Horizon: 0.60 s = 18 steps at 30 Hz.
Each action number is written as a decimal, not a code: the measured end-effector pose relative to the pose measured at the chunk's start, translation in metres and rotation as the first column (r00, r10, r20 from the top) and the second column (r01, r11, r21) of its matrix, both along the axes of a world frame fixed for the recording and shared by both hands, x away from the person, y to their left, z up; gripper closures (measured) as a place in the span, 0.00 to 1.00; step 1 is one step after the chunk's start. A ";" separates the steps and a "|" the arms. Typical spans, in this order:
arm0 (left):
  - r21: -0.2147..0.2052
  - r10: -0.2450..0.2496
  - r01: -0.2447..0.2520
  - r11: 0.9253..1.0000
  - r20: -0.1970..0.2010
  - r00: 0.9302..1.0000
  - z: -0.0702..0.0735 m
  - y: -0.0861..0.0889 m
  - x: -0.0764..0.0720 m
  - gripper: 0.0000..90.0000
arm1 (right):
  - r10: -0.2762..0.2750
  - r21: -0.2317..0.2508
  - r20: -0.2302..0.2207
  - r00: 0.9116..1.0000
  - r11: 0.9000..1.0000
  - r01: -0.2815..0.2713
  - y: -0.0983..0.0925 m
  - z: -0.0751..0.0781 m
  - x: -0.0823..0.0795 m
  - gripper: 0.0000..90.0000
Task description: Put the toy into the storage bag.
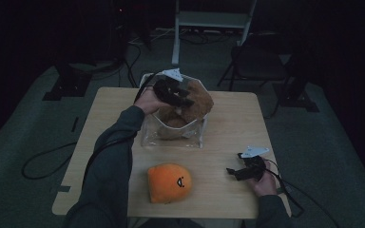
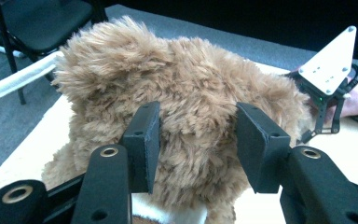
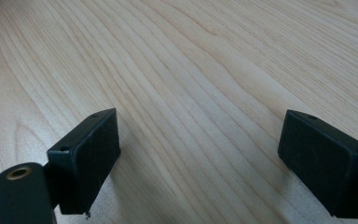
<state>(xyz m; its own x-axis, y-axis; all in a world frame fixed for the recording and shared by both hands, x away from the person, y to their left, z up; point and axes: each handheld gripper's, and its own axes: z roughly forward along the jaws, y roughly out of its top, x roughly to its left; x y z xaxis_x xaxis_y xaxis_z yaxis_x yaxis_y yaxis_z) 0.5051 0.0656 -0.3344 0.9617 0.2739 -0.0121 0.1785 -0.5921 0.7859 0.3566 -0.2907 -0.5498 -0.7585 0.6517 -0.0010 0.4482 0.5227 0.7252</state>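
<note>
The left gripper (image 1: 178, 95) is at the far middle of the table (image 1: 233, 123), over a clear bag (image 1: 171, 135), and its jaws are clamped on a brown plush toy (image 2: 186, 107) that sticks out of the bag's top, the pads sunk into the fur on either side. The right gripper (image 1: 240, 171) rests near the table's near right corner with its jaws wide apart over bare wood and nothing between them. An orange plush (image 1: 168, 183) lies at the near edge, well apart from the bag.
</note>
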 end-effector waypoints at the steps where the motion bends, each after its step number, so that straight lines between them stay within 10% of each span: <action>1: 0.006 -0.003 0.003 1.000 0.000 1.000 0.000 0.000 0.000 0.59 | 0.000 0.000 0.000 1.000 1.000 0.000 0.000 0.000 0.000 0.13; 18: -0.081 0.052 -0.048 0.996 0.049 0.997 0.004 0.015 -0.013 0.54 | 0.000 0.001 0.000 1.000 1.000 0.000 0.000 0.000 0.000 0.13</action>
<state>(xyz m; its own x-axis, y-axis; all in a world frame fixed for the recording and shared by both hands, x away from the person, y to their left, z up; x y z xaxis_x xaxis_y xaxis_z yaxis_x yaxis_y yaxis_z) 0.4924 0.0810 -0.3302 0.9467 0.3220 0.0126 0.1651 -0.5184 0.8391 0.3566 -0.2907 -0.5498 -0.7585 0.6516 -0.0005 0.4481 0.5221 0.7256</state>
